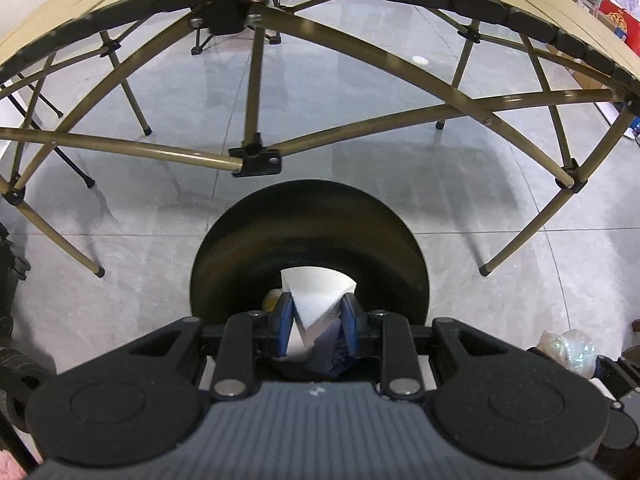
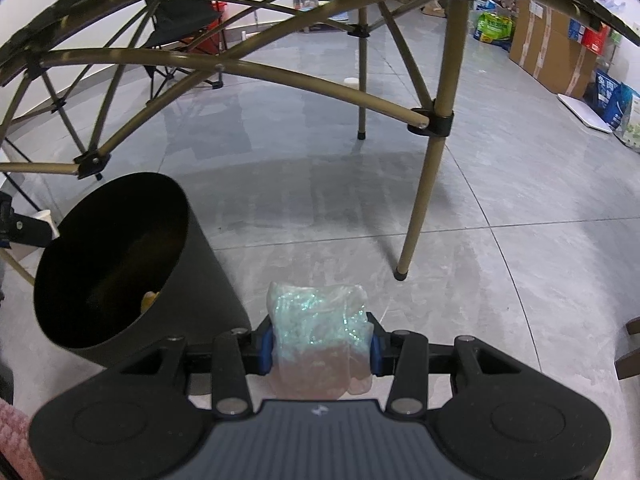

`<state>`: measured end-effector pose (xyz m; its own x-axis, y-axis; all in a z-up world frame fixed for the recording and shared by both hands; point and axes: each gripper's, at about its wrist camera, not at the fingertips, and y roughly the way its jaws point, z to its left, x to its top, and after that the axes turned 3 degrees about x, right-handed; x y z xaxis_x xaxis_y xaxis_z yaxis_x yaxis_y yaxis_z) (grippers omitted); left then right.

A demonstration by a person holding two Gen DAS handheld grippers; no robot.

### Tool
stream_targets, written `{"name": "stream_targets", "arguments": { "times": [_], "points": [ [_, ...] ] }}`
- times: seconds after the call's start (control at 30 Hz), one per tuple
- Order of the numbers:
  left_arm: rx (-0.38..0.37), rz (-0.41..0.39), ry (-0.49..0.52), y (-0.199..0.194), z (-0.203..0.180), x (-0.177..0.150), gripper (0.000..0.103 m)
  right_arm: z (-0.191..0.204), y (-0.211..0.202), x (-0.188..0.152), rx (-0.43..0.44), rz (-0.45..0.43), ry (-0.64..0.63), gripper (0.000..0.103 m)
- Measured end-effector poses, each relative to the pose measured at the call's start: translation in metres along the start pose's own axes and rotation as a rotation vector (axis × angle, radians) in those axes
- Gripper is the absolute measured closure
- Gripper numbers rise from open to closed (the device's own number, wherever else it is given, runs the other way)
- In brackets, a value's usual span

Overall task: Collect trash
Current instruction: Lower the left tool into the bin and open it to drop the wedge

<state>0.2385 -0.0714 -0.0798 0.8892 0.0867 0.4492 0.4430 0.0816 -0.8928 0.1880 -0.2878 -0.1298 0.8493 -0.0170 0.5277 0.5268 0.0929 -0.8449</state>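
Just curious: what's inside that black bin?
In the black bin, only something small and yellow shows near the bottom. The rest is dark, and its near wall hides part of the floor.

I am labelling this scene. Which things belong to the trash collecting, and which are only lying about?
Job: black bin; white paper in left gripper; crumpled plastic wrap in right gripper.
Lying about: folding table; cardboard boxes; camping chair.

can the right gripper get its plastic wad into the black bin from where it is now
Probably yes. The right gripper is shut on the plastic wad, and the black bin stands open-topped just to its left, with only bare floor between. The table leg stands off to the other side.
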Motion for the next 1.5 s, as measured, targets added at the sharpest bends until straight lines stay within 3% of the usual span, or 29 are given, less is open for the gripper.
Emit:
{"name": "stream_targets", "arguments": {
  "times": [0.73, 1.07, 1.13, 1.17, 1.27, 1.5],
  "points": [
    [0.117, 0.130, -0.065, 0.060, -0.022, 0.016, 0.077, -0.012, 0.019, 0.004, -0.081, 0.019, 0.011, 0.061],
    [0.154, 0.149, -0.060, 0.067, -0.023, 0.016, 0.075, -0.016, 0.021, 0.003, -0.096, 0.024, 0.011, 0.061],
    [0.163, 0.149, -0.053, 0.067, -0.024, 0.016, 0.071, -0.016, 0.020, 0.003, -0.094, 0.022, 0.010, 0.061],
    [0.165, 0.150, -0.048, 0.067, -0.025, 0.016, 0.060, -0.016, 0.020, 0.003, -0.093, 0.021, 0.010, 0.061],
    [0.159, 0.160, -0.052, 0.067, -0.024, 0.015, 0.003, -0.016, 0.020, 0.002, -0.093, 0.020, 0.010, 0.061],
    [0.153, 0.209, -0.046, 0.072, -0.022, 0.012, 0.000, -0.016, 0.018, 0.002, -0.091, 0.018, 0.006, 0.061]
  ]
}}
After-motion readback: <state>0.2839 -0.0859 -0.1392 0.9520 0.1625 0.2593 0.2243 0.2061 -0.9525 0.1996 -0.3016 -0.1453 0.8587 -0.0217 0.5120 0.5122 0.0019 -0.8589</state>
